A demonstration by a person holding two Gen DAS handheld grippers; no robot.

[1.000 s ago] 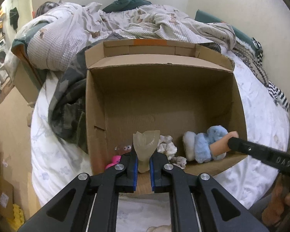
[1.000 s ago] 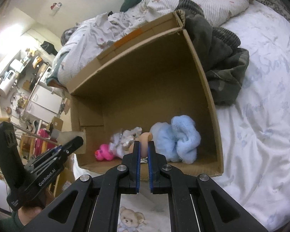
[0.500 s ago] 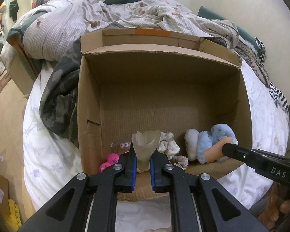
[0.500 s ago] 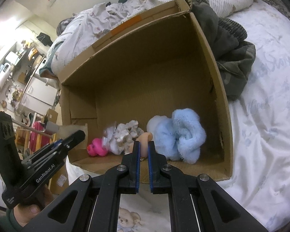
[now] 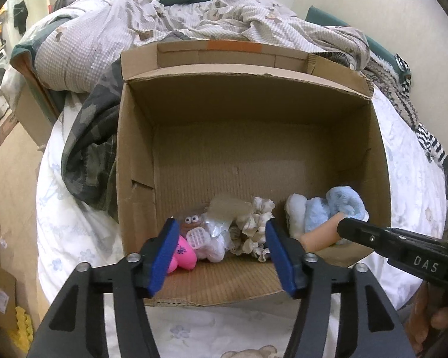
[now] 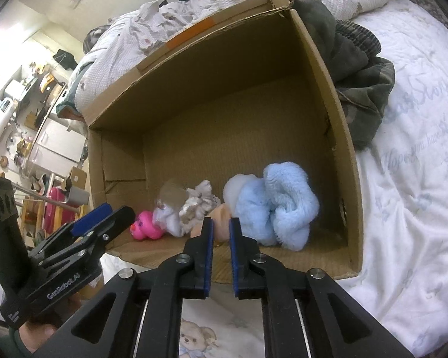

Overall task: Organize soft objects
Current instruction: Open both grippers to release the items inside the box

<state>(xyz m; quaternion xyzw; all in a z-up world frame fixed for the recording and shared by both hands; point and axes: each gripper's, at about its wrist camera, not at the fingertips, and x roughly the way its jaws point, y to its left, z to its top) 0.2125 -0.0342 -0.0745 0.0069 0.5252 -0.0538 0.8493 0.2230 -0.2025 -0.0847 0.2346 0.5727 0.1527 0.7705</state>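
An open cardboard box [image 5: 382, 161] [image 6: 340, 137] lies on the bed. Near its front sit a pink toy [image 5: 180, 255] [image 6: 145, 223], a cream ruffled piece [image 5: 254, 223] [image 6: 198, 201] and a light blue fluffy piece [image 5: 328, 211] [image 6: 279, 203]. A blurred beige soft piece [image 5: 228, 205] [image 6: 171, 192] is above them. My left gripper [image 5: 221, 238] is open at the box front, empty. My right gripper [image 6: 221, 226] has its jaws slightly apart around a peach soft piece [image 6: 221, 223] [image 5: 322, 234].
A camouflage garment [image 5: 89, 143] [image 6: 358, 68] lies against the box's side. A rumpled checked duvet [image 5: 194, 21] is heaped behind the box. The white printed bedsheet [image 6: 412, 179] spreads around it. Room furniture [image 6: 24, 113] stands beyond the bed.
My left gripper opened and let go of the beige piece, which now falls blurred into the box. My right gripper's jaws parted a little around the peach piece.
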